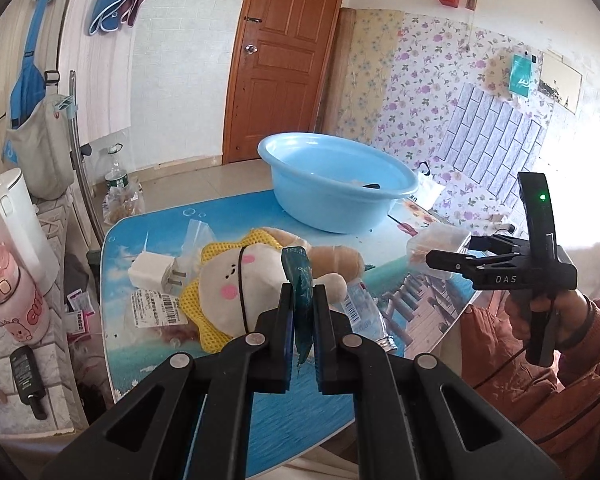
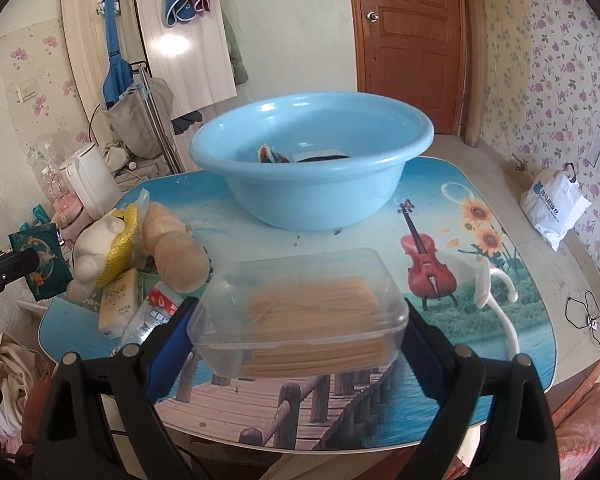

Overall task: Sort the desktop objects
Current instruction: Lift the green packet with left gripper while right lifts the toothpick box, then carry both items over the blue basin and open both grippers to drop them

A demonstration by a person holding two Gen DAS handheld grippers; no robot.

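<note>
Basin lies straight ahead of our right tool, clamped on the clear box, long axis crosswise; left tool pinches a green packet.

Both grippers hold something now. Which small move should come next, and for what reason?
Probably carry the clear box of sticks, clamped in the right gripper, forward over the blue basin and let it go. The basin already holds a few items and stands just beyond the box. The left gripper, shut on a teal packet, could follow.
</note>
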